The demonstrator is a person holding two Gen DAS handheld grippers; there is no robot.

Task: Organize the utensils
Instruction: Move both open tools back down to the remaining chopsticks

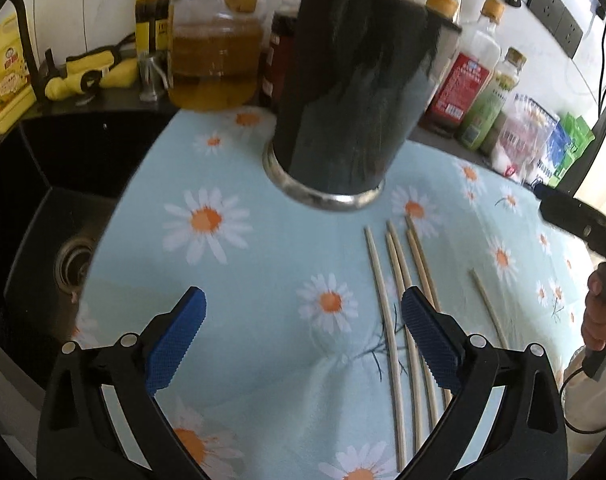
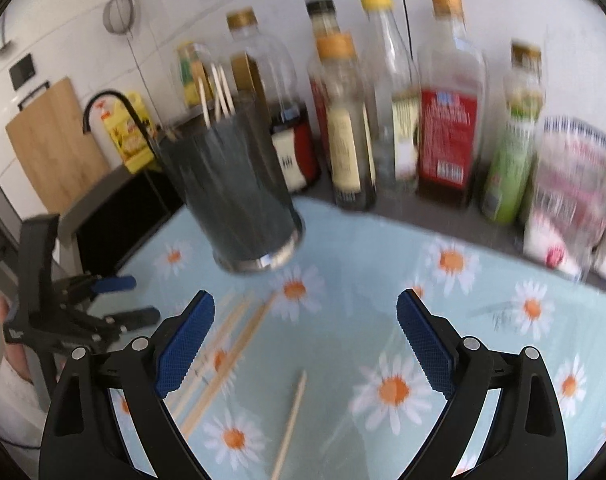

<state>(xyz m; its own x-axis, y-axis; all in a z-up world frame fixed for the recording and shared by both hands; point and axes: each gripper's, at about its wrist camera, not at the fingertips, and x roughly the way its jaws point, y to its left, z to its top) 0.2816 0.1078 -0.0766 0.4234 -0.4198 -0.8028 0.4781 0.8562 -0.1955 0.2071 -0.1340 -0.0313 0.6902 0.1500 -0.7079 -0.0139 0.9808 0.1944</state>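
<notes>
A tall black utensil holder (image 1: 343, 92) stands on the daisy-print cloth (image 1: 255, 292). In the right wrist view the holder (image 2: 239, 192) has a few chopsticks (image 2: 221, 96) sticking out of its top. Several loose wooden chopsticks (image 1: 377, 280) lie side by side on the cloth below it, and a single chopstick (image 1: 487, 304) lies apart to their right. My left gripper (image 1: 303, 296) hovers open, its right pad over the bundle. My right gripper (image 2: 306, 298) is open above bare cloth, with the bundle (image 2: 231, 340) at its left finger and the single chopstick (image 2: 291, 416) below.
A black sink (image 1: 63, 200) drops off left of the cloth. Sauce and oil bottles (image 2: 443, 120) and bagged goods (image 2: 571, 192) line the back wall. A cutting board (image 2: 51, 148) and a black faucet (image 2: 111, 108) stand behind the sink.
</notes>
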